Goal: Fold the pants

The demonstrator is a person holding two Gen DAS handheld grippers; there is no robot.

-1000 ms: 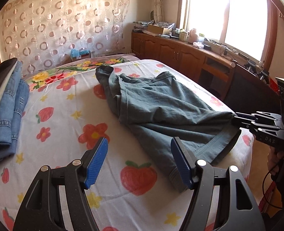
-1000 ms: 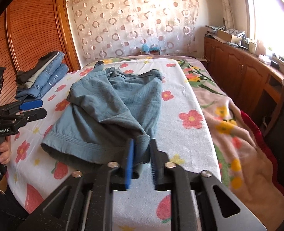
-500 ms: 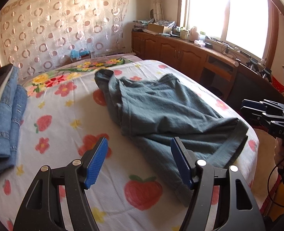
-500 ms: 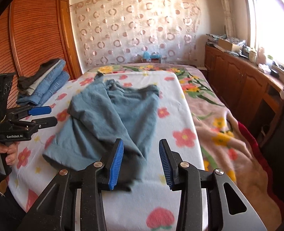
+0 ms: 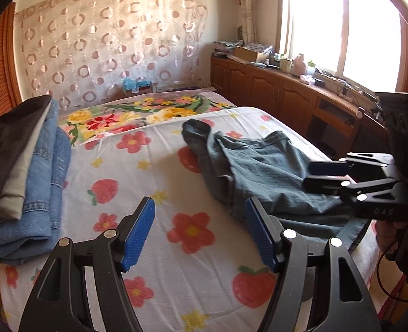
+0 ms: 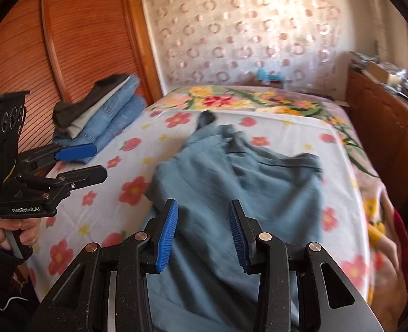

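Grey-blue pants (image 5: 262, 168) lie crumpled on the flower-print bed sheet (image 5: 154, 193), also in the right wrist view (image 6: 231, 182), with one leg end toward the headboard. My left gripper (image 5: 199, 233) is open and empty, above the sheet just left of the pants; it also shows in the right wrist view (image 6: 78, 163). My right gripper (image 6: 202, 233) is open and empty above the pants' near part; it shows at the right of the left wrist view (image 5: 325, 177).
A stack of folded jeans and dark clothes (image 5: 24, 171) lies on the bed's left side, also in the right wrist view (image 6: 99, 110). Wooden cabinets (image 5: 273, 88) with clutter run under the window on the right. A wooden wardrobe (image 6: 74, 36) stands left.
My right gripper opened and let go of the pants' edge, then lifted and moved over the pants. My left gripper pulled back and swung left, staying open.
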